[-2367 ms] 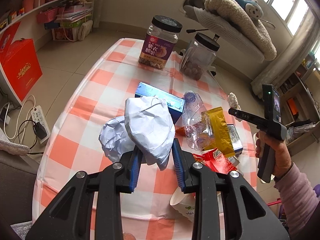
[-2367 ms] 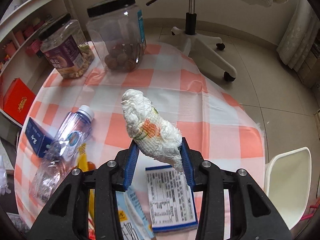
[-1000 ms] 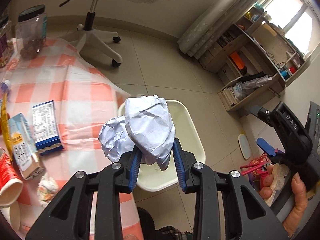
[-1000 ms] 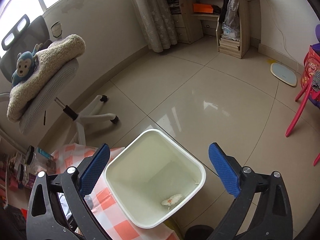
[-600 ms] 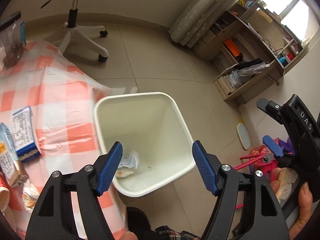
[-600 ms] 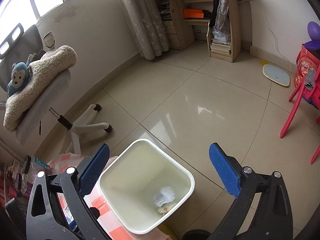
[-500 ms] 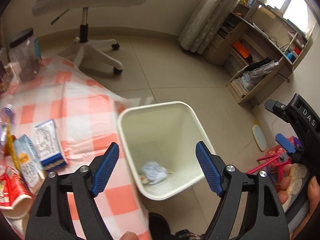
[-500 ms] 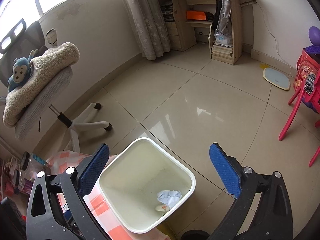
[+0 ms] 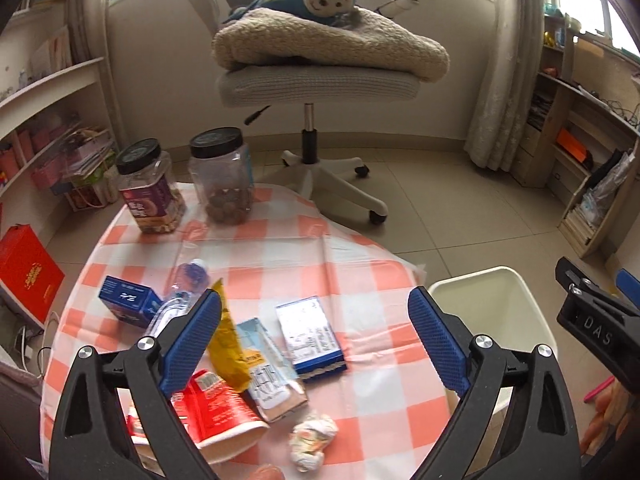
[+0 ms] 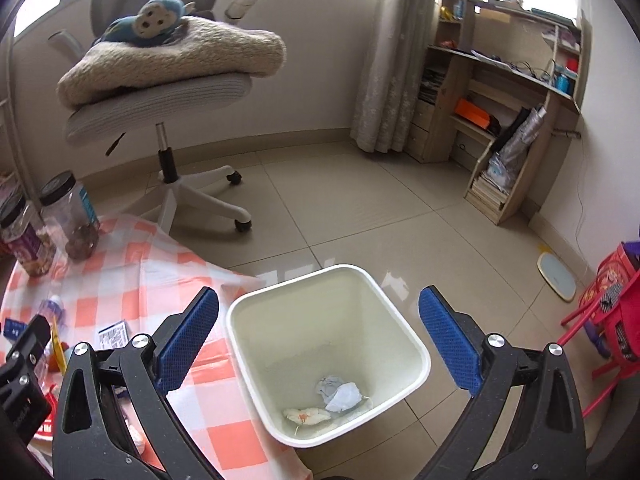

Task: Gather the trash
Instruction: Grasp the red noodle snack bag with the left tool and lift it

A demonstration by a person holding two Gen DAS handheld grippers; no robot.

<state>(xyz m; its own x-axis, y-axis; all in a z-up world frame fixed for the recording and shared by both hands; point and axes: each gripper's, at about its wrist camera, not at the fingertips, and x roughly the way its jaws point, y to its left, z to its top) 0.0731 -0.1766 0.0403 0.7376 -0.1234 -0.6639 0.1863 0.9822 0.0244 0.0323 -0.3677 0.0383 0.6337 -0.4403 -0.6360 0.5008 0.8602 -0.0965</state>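
Two scraps were in the bin; most of the trash was still on the table.

From the left wrist, we held the left gripper (image 9: 314, 340) with its jaws spread wide and nothing between them, above the checked table (image 9: 280, 256). Left to collect there were a red paper cup (image 9: 218, 408), a yellow wrapper (image 9: 228, 352), a small carton (image 9: 270, 372), a blue-edged packet (image 9: 312, 338), a plastic bottle (image 9: 180, 296), a blue box (image 9: 128, 300) and a crumpled tissue (image 9: 314, 440); two jars (image 9: 224, 176) stood at the far edge. From the right wrist, our right gripper (image 10: 318, 344) was likewise agape and empty over the white bin (image 10: 400, 320) beside the table, where a crumpled paper (image 10: 340, 392) and a tissue wad (image 10: 306, 416) lay at the bottom. We judged the job barely begun.
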